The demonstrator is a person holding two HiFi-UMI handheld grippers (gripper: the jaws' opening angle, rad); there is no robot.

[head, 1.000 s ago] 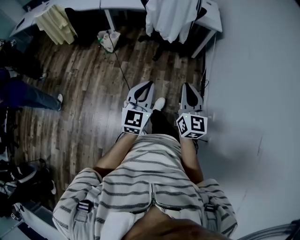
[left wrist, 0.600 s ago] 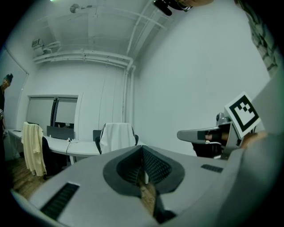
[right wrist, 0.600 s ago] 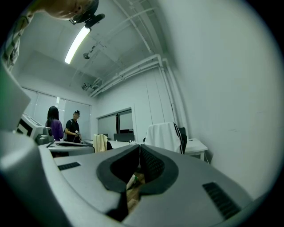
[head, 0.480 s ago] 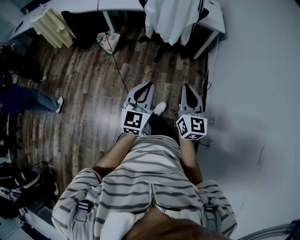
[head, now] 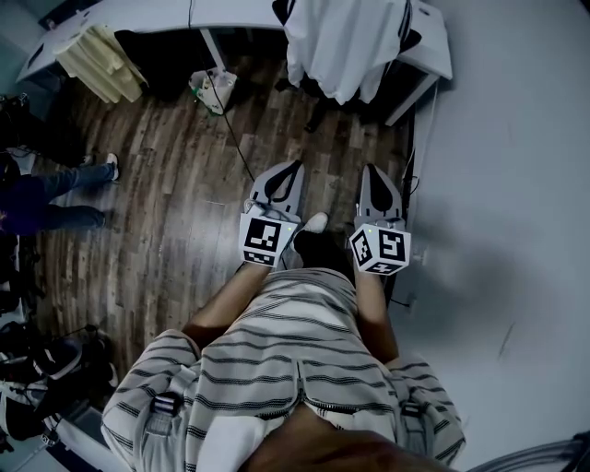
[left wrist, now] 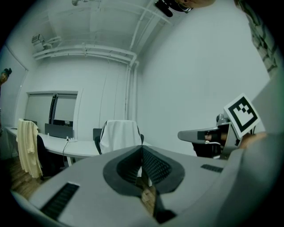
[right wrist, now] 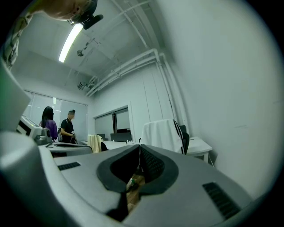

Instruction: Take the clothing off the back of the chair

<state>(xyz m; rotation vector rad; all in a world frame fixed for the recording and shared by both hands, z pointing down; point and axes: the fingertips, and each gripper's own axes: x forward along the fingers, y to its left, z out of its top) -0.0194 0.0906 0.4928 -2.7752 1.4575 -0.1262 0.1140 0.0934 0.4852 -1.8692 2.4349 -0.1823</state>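
A white garment (head: 343,41) hangs over the back of a black chair (head: 406,37) at the top of the head view, by the desk. It also shows ahead as the white garment (left wrist: 119,135) in the left gripper view and the white garment (right wrist: 159,134) in the right gripper view. My left gripper (head: 293,166) and right gripper (head: 371,170) are held side by side, level, well short of the chair. Both are shut with nothing between the jaws.
A white desk (head: 138,11) runs along the top, with a pale yellow garment (head: 97,57) on another chair at the left. A bag (head: 212,85) and a cable lie on the wood floor. A grey wall (head: 516,184) stands at the right. A person's legs (head: 51,198) are at the left.
Both grippers have moved forward over the floor toward the chair, which now sits closer. The legs at the left have shifted.
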